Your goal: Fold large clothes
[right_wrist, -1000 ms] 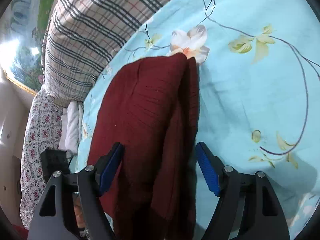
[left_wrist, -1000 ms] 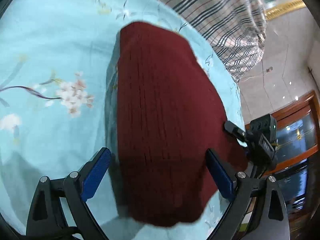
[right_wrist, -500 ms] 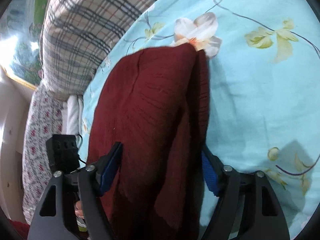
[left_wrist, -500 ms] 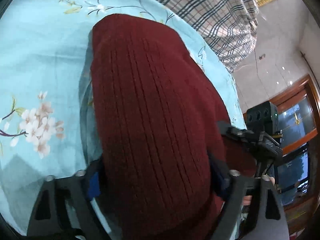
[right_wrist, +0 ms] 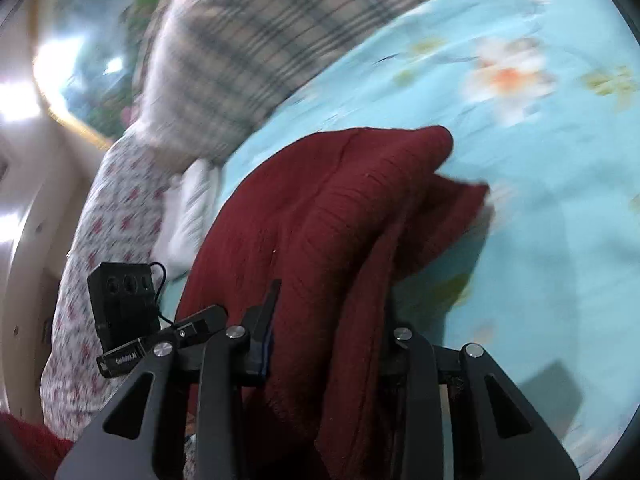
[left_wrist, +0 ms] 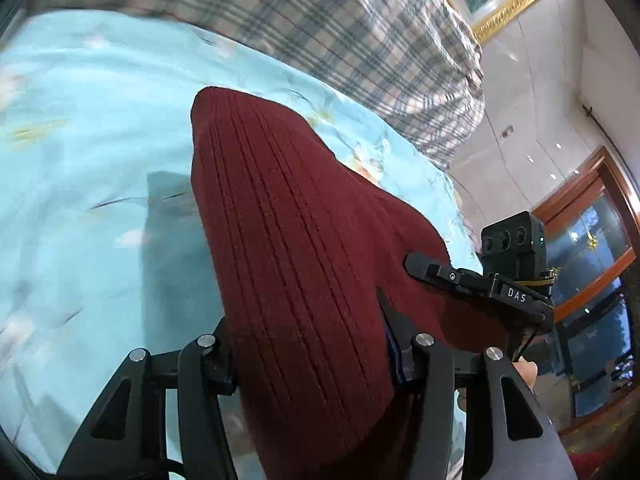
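A dark red ribbed knit garment [left_wrist: 292, 240] lies folded on a light blue floral bedsheet [left_wrist: 88, 152]. My left gripper [left_wrist: 308, 352] is shut on its near edge, with the cloth bunched between the jaws and lifted. In the right wrist view the same garment [right_wrist: 320, 232] is held up off the sheet [right_wrist: 540, 208]; my right gripper [right_wrist: 328, 340] is shut on its other near edge. Each gripper shows at the side of the other's view: the right one [left_wrist: 480, 280] and the left one [right_wrist: 160, 344]. The blue pads are mostly hidden by cloth.
A plaid pillow or blanket [left_wrist: 320, 28] lies at the far end of the bed, also in the right wrist view [right_wrist: 248, 40]. A red-flowered cloth [right_wrist: 100, 240] hangs at the bed's side. A wooden cabinet with glass [left_wrist: 592, 248] stands beyond the bed edge.
Both grippers were open around the garment's near edge; they have closed on it and lifted it, pulling the far end off the sheet. The views are blurred by motion.
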{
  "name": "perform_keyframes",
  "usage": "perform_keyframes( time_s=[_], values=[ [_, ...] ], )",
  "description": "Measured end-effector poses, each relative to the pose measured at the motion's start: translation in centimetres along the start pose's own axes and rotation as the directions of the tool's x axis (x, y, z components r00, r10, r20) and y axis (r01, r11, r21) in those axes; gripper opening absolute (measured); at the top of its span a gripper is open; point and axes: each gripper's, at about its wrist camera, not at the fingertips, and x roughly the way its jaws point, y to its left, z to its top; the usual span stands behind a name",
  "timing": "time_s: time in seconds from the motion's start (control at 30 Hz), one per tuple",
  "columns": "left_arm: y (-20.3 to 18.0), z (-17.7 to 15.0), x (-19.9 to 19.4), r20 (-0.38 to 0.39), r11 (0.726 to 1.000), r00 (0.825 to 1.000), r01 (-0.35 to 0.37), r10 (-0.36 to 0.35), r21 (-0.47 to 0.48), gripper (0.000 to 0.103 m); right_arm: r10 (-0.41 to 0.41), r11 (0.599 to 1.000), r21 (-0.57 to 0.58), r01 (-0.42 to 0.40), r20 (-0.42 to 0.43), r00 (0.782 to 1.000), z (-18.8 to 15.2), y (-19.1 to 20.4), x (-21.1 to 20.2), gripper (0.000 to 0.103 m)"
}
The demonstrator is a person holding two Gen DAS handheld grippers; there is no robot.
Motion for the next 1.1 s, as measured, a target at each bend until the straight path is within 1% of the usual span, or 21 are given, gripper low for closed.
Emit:
perform_keyframes(
  time_s=[0.1, 0.17, 0.27, 0.33, 0.43, 0.47, 0.5, 0.57, 0.6, 0.63, 0.7, 0.77, 0.8, 0.83, 0.9, 0.97, 1.07, 1.1],
  values=[
    [1.3, -2.7, -5.5, 0.034, 0.997, 0.996, -0.077, 0.077, -0.001, 0.053, 0.054, 0.997, -0.048, -0.055, -0.027, 0.998, -2.6, 3.4, 2.5, 0.035],
    [2.1, -4.4, -8.5, 0.054, 0.993, 0.992, -0.116, 0.117, -0.019, 0.053, 0.097, 0.993, -0.065, -0.100, -0.052, 0.994, -4.4, 5.2, 4.3, 0.035],
    [3.1, -7.4, -12.0, 0.087, 0.986, 0.982, -0.163, 0.166, -0.037, 0.053, 0.141, 0.985, -0.085, -0.148, -0.083, 0.986, -6.4, 6.8, 6.1, 0.035],
    [4.3, -9.3, -12.7, 0.082, 0.982, 0.979, -0.186, 0.188, -0.038, 0.054, 0.139, 0.985, -0.090, -0.149, -0.108, 0.984, -7.7, 7.1, 7.3, 0.035],
    [6.8, -11.3, -11.9, 0.028, 0.972, 0.974, -0.223, 0.225, -0.074, 0.055, 0.074, 0.992, -0.085, -0.088, -0.157, 0.985, -9.1, 6.3, 9.3, 0.035],
    [7.4, -11.9, -11.6, 0.026, 0.971, 0.973, -0.225, 0.228, -0.087, 0.059, 0.057, 0.995, -0.077, -0.070, -0.163, 0.985, -9.5, 5.8, 9.7, 0.035],
    [7.6, -12.1, -11.4, 0.034, 0.971, 0.974, -0.219, 0.223, -0.094, 0.063, 0.058, 0.996, -0.063, -0.069, -0.163, 0.985, -9.7, 5.4, 9.9, 0.037],
    [8.0, -12.6, -11.5, 0.038, 0.972, 0.976, -0.210, 0.215, -0.106, 0.071, 0.065, 0.997, -0.021, -0.069, -0.153, 0.986, -10.3, 4.3, 9.8, 0.039],
    [8.0, -12.7, -11.5, 0.034, 0.970, 0.974, -0.218, 0.222, -0.104, 0.074, 0.062, 0.998, -0.010, -0.064, -0.149, 0.987, -10.4, 4.0, 9.7, 0.042],
    [7.9, -12.7, -11.5, 0.030, 0.969, 0.972, -0.227, 0.231, -0.099, 0.075, 0.056, 0.998, -0.002, -0.057, -0.147, 0.988, -10.6, 3.8, 9.6, 0.045],
    [7.8, -12.8, -11.8, 0.019, 0.966, 0.970, -0.238, 0.241, -0.099, 0.078, 0.046, 0.999, 0.002, -0.046, -0.144, 0.989, -10.7, 3.8, 9.2, 0.046],
    [7.6, -12.6, -12.1, 0.010, 0.962, 0.968, -0.248, 0.250, -0.117, 0.080, 0.009, 1.000, 0.001, -0.009, -0.140, 0.990, -10.5, 4.2, 8.7, 0.058],
    [7.2, -12.3, -12.2, 0.014, 0.961, 0.968, -0.248, 0.251, -0.124, 0.080, -0.024, 1.000, 0.002, 0.024, -0.130, 0.991, -10.4, 4.3, 8.2, 0.073],
    [7.0, -12.4, -13.2, 0.029, 0.960, 0.967, -0.249, 0.255, -0.129, 0.080, -0.050, 0.999, 0.002, 0.051, -0.102, 0.994, -10.2, 4.3, 7.4, 0.078],
    [6.4, -12.4, -14.8, 0.072, 0.957, 0.959, -0.264, 0.274, -0.123, 0.080, -0.084, 0.996, -0.005, 0.084, -0.047, 0.995, -9.8, 4.5, 5.7, 0.078],
    [5.5, -12.4, -16.8, 0.137, 0.955, 0.948, -0.273, 0.287, -0.113, 0.080, -0.104, 0.994, -0.027, 0.104, 0.006, 0.995, -9.4, 5.3, 4.1, 0.078],
    [4.5, -12.2, -18.8, 0.216, 0.962, 0.938, -0.258, 0.272, -0.089, 0.078, -0.091, 0.993, -0.073, 0.095, 0.058, 0.994, -9.0, 6.9, 2.9, 0.073],
    [4.1, -12.1, -19.0, 0.227, 0.965, 0.939, -0.250, 0.260, -0.075, 0.075, -0.079, 0.993, -0.086, 0.085, 0.068, 0.995, -9.0, 7.4, 2.8, 0.068]
  ],
)
